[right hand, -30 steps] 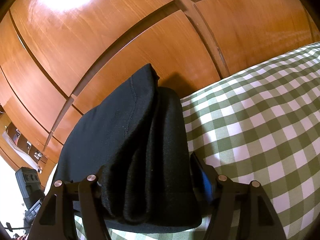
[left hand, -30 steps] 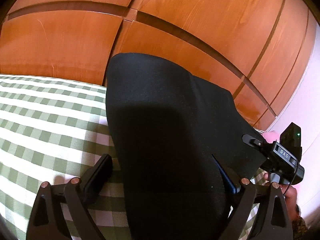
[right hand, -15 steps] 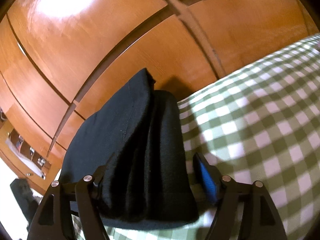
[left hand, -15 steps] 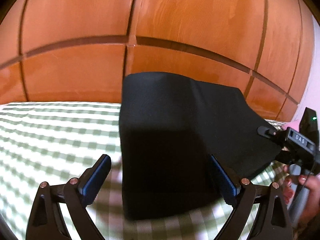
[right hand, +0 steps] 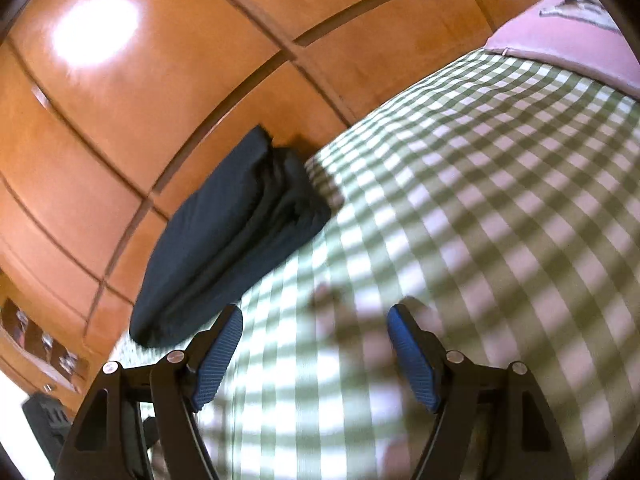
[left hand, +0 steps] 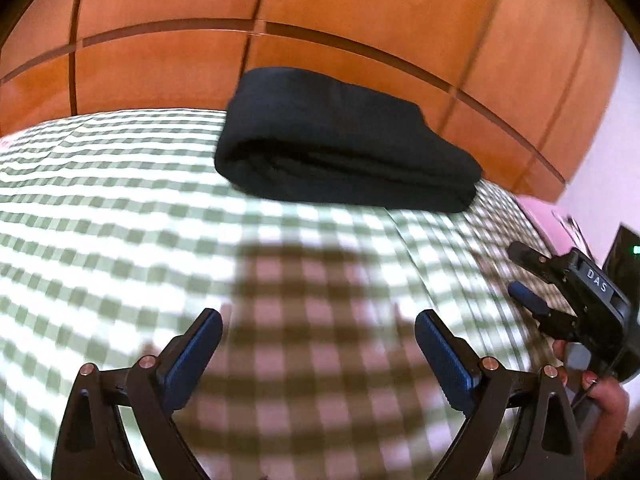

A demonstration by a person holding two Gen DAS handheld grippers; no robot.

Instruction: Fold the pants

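Note:
The black pants [left hand: 340,148] lie folded in a thick stack on the green checked bedspread [left hand: 120,208], right against the wooden headboard. They also show in the right wrist view [right hand: 228,240], at the left. My left gripper [left hand: 318,354] is open and empty, well back from the stack. My right gripper [right hand: 314,354] is open and empty, back and to the right of the stack. The right gripper also shows at the right edge of the left wrist view [left hand: 568,292], held by a hand.
The orange wooden headboard [left hand: 360,20] runs along the far edge of the bed. A pink pillow [right hand: 560,28] lies at the far right. A wooden shelf unit [right hand: 36,340] stands beside the bed at the left.
Both grippers have pulled back from the folded pants, which earlier sat between their open fingers. The stack stays on the bed by the headboard.

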